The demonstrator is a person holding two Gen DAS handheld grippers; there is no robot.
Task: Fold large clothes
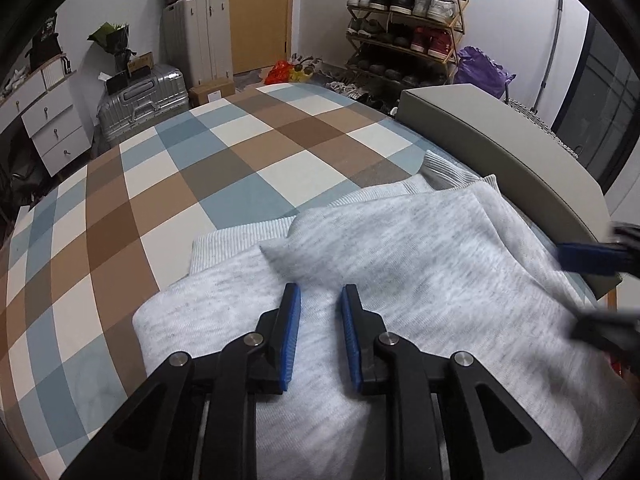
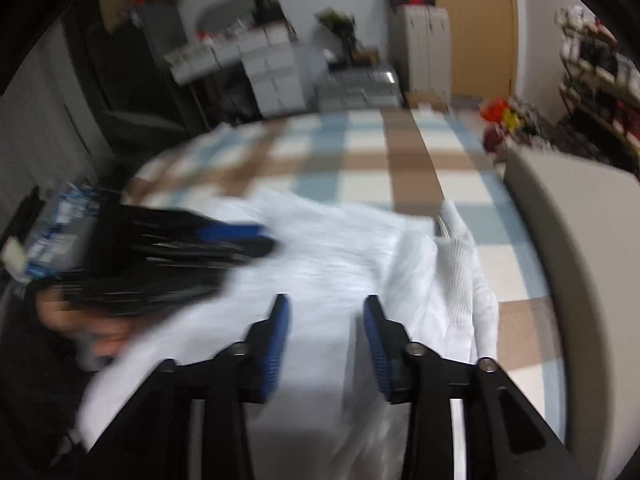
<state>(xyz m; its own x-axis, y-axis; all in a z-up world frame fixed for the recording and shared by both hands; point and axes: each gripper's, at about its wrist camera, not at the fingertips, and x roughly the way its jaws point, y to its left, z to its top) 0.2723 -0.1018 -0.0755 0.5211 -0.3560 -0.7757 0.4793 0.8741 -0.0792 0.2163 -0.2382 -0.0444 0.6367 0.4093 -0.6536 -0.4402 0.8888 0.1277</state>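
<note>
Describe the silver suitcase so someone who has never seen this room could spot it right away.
Start at the bed with the checked cover and look past its far edge to the floor by the wall. There the silver suitcase lies low, between the white drawer unit and the tall cream suitcase standing upright. It alone is shiny ribbed metal and lies on its side.

One grey sweatshirt (image 1: 400, 264) lies folded on one checked bed (image 1: 160, 184), with two tools over it: the left tool (image 1: 320, 292) and the right tool (image 2: 325, 304). Beyond the bed stand two suitcases, one white (image 1: 198, 36) and one silver (image 1: 142, 100). One shoe rack (image 1: 404, 20) holds four shelves of shoes, and one purple bag (image 1: 480, 66) sits beside it.
</note>
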